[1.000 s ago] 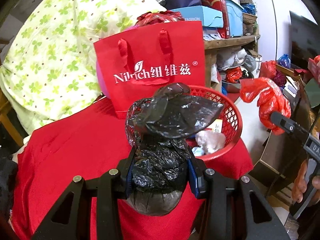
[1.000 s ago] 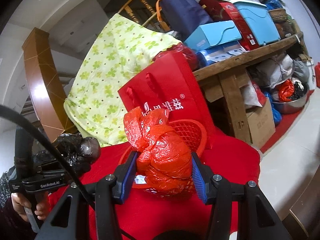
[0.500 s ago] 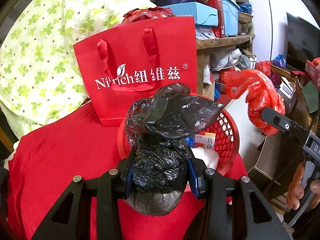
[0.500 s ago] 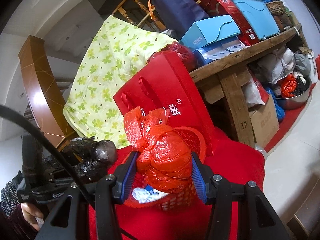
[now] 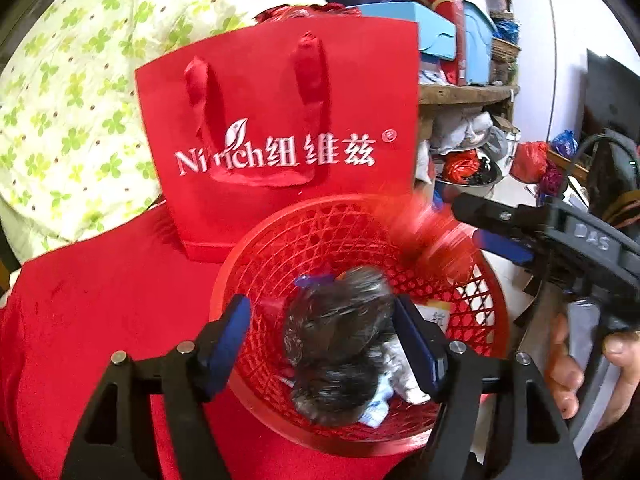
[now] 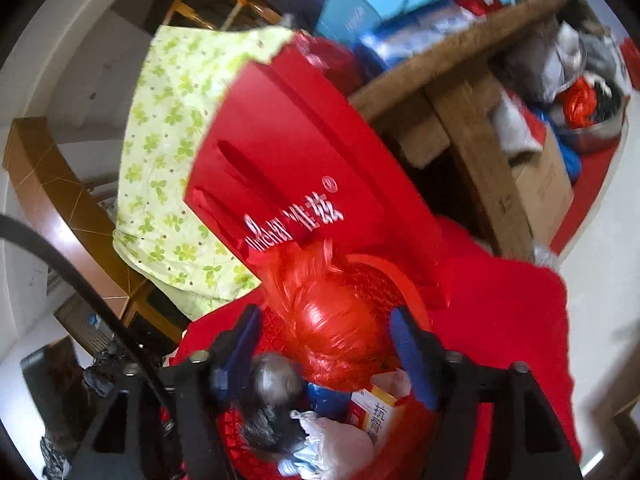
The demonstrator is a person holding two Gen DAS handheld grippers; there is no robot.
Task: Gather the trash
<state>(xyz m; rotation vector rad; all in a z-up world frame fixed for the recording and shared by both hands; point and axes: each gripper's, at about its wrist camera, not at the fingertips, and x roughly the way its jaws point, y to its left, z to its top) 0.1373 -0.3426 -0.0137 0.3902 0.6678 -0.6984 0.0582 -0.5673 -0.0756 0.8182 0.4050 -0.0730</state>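
A red mesh basket (image 5: pixel 320 224) stands on a red cloth and holds paper and box trash. My left gripper (image 5: pixel 324 344) is open over the basket. A black knotted trash bag (image 5: pixel 340 344) drops between its fingers, blurred, clear of the left pad. My right gripper (image 6: pixel 328 352) is open above the basket (image 6: pixel 380 280). A red plastic trash bag (image 6: pixel 336 320) falls blurred between its fingers. The black bag also shows in the right wrist view (image 6: pixel 272 396). The red bag shows blurred in the left wrist view (image 5: pixel 428 232), by the right gripper's fingers.
A red paper gift bag (image 5: pixel 280 128) stands right behind the basket. A green-patterned quilt (image 5: pixel 72 100) lies behind it. A cluttered wooden shelf (image 6: pixel 460 92) with boxes is at the right, with a cardboard box (image 6: pixel 544 188) on the floor.
Both grippers moved over the basket and tilted down. Both opened, and the black bag and the red bag have left the pads and are falling into the basket.
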